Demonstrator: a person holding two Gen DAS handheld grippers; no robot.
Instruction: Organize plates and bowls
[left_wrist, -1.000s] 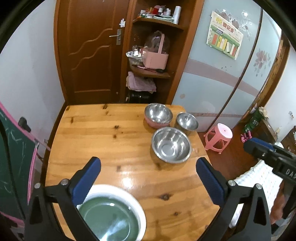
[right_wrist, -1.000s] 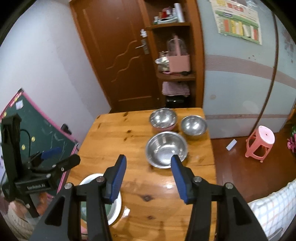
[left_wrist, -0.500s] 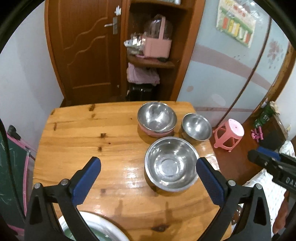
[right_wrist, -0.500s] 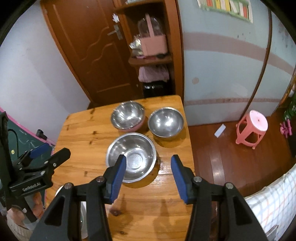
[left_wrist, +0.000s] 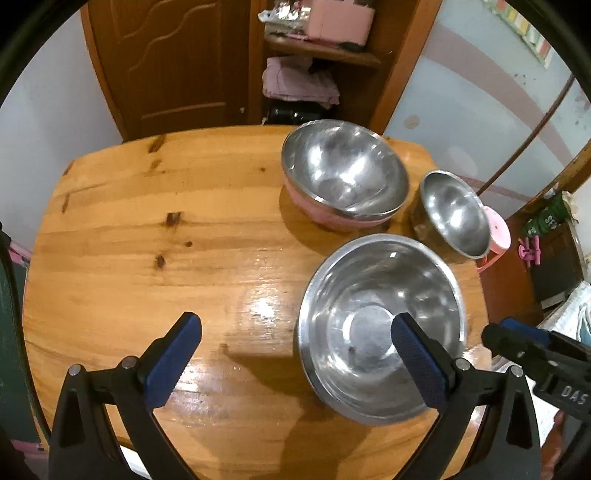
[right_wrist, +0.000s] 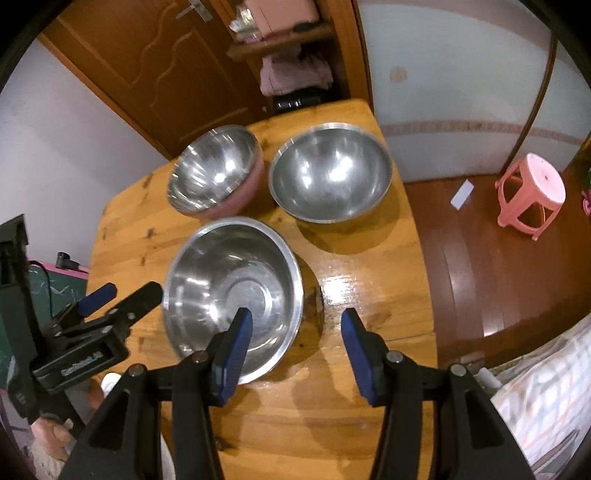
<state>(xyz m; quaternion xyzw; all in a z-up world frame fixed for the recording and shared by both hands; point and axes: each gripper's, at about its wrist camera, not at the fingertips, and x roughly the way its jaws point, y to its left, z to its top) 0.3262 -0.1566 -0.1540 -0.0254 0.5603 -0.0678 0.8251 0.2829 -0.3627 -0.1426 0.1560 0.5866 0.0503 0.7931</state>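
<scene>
Large steel bowl (left_wrist: 380, 325) upright, mouth up (round, no long axis).

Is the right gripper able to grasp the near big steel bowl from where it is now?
Probably yes. The right gripper is open and empty, its jaws on either side of the big steel bowl's near-right rim, and nothing lies between them on the table.

Wooden table (left_wrist: 155, 236) below me, knotty and glossy. On it: large steel bowl (left_wrist: 380, 325) nearest, pink-sided steel bowl (left_wrist: 343, 173) beyond it, small steel bowl (left_wrist: 456, 214) at the right edge. All upright.
</scene>
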